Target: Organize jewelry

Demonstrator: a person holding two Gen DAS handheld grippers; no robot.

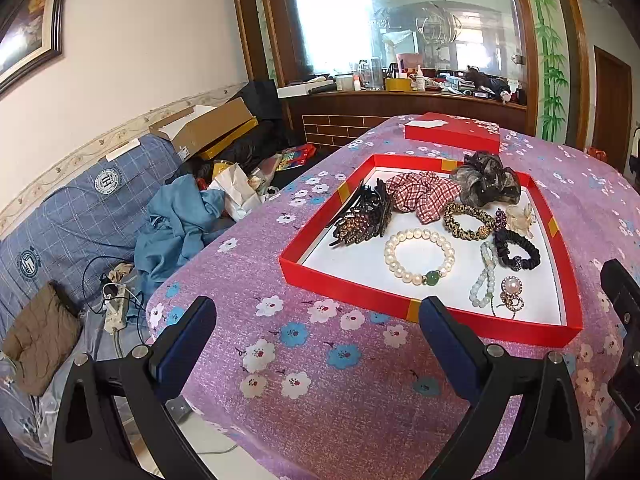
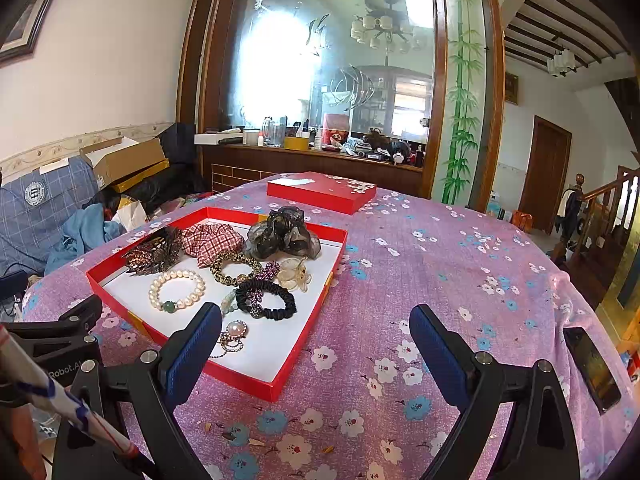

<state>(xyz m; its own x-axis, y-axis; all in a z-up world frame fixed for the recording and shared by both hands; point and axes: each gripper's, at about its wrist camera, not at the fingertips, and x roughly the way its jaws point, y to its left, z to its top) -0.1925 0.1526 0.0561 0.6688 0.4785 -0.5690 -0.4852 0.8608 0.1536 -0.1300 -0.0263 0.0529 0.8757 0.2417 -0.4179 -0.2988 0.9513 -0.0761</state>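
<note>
Jewelry tray (image 1: 344,294), one pearl bracelet (image 1: 418,255), four scrunchies, both tools spread, empty-handed
</note>
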